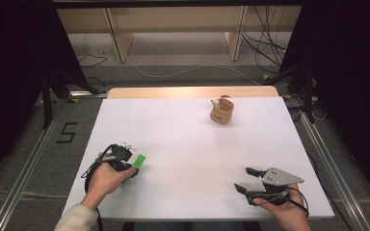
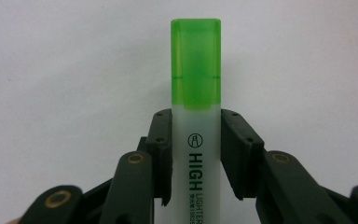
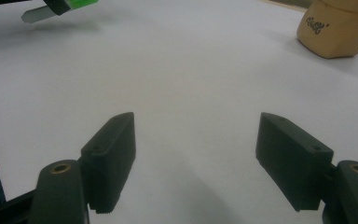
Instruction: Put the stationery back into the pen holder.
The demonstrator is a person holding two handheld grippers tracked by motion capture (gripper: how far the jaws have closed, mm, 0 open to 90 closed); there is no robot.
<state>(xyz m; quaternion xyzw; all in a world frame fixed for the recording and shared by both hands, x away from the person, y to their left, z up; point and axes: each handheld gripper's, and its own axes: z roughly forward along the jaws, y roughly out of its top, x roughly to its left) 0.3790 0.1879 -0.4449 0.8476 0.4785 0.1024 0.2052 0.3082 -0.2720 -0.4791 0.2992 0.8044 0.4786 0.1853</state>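
item: green-capped white plastic highlighter [image 2: 196, 93], clamped in my left gripper [image 1: 125, 161], near left of white table [image 1: 183, 144]. my right gripper [image 3: 196, 158]: jaws spread, empty, near right. tan cup-shaped holder [image 1: 222, 111], far right. judged: pickup done, placing likely left.

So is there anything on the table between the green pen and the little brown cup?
Nothing visible. The left gripper is shut on the green highlighter near the table's front left, and the tan cup stands far right. The white table between them is bare. The right gripper, open, sits off to the side.
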